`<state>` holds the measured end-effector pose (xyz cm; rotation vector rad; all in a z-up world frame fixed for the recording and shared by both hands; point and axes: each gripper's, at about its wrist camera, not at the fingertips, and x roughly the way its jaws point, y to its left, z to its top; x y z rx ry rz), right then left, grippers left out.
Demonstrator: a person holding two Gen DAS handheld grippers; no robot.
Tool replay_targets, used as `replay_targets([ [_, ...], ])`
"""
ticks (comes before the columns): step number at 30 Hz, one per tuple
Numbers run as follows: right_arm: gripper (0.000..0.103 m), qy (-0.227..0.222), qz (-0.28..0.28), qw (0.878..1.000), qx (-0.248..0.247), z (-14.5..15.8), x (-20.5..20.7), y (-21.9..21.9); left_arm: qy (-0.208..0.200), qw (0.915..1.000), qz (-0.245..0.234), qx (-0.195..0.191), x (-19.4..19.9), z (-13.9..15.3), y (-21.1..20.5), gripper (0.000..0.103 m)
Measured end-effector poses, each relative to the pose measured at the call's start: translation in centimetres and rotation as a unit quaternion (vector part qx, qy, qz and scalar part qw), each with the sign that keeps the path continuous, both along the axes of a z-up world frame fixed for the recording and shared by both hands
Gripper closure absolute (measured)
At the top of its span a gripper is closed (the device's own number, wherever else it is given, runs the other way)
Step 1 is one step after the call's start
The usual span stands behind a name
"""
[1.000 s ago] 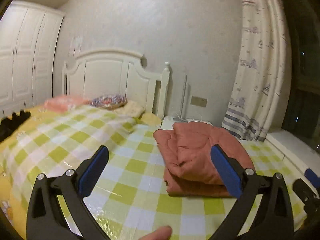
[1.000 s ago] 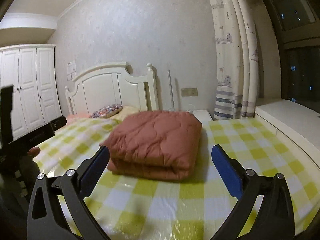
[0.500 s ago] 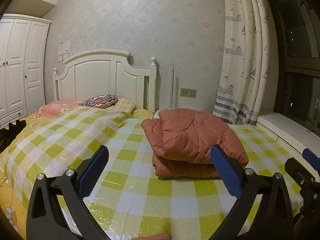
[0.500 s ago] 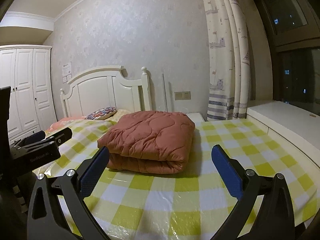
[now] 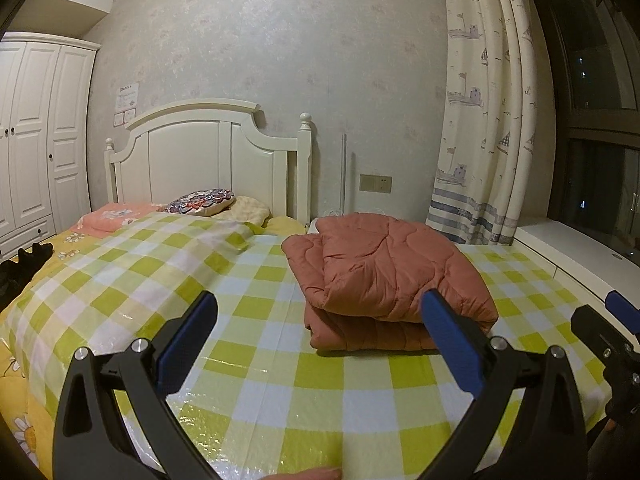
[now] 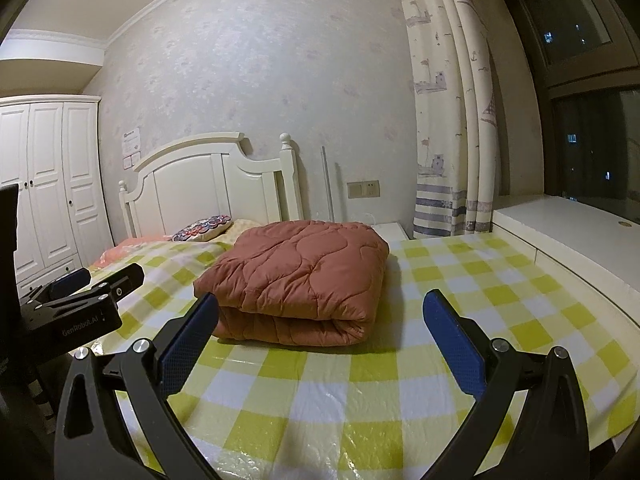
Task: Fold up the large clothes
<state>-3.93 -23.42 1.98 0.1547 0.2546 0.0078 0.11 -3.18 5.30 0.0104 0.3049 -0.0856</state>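
Rust-red quilted garment (image 5: 384,276) lies folded on the checked bedcover (image 5: 260,312); left gripper (image 5: 320,340) and right gripper (image 6: 320,340) hover near, both released, empty.

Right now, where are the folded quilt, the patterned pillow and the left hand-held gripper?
folded quilt (image 6: 304,276): right wrist view, top layer.
patterned pillow (image 5: 200,201): left wrist view, middle of its face.
left hand-held gripper (image 5: 318,344): left wrist view, midway between open fingertips.

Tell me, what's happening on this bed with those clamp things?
A person holds a two-finger gripper in each hand. The left gripper and right gripper are both open and empty, hovering over the checked bedspread. The rust-coloured quilted garment lies folded into a thick bundle on it, untouched.
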Motion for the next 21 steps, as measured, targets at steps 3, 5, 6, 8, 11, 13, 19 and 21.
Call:
replay_targets([
  [3, 0.005, 0.000, -0.001, 1.000, 0.002, 0.01, 0.05, 0.13, 0.000, 1.0000, 0.000, 0.001, 0.00, 0.00, -0.05, 0.002],
  [5, 0.005, 0.000, 0.000, 1.000, 0.001, 0.01, 0.03, 0.05, 0.001, 1.0000, 0.000, 0.001, -0.02, -0.04, -0.06, 0.002],
  [6, 0.005, 0.000, 0.000, 1.000, 0.001, 0.00, 0.02, 0.06, 0.002, 1.0000, 0.000, 0.001, 0.03, -0.10, -0.06, 0.002],
  [8, 0.005, 0.001, 0.000, 1.000, 0.001, 0.00, 0.03, 0.06, 0.003, 1.0000, -0.001, 0.002, 0.08, -0.24, 0.01, 0.002],
  [11, 0.005, 0.000, 0.000, 1.000, 0.002, 0.03, 0.02, 0.04, 0.005, 1.0000, -0.002, 0.002, 0.19, -0.35, 0.12, 0.002],
  [13, 0.005, 0.000, 0.000, 1.000, 0.001, 0.04, 0.00, 0.04, 0.006, 1.0000, -0.003, 0.003, 0.24, -0.46, 0.18, 0.002],
  [19, 0.005, 0.001, 0.000, 1.000, 0.001, -0.03, 0.11, 0.36, 0.007, 1.0000, -0.005, 0.004, 0.31, -0.55, 0.26, 0.002],
  [21, 0.005, 0.000, 0.000, 1.000, 0.002, -0.02, 0.09, 0.33, 0.007, 0.9999, -0.005, 0.005, 0.30, -0.53, 0.29, 0.002],
])
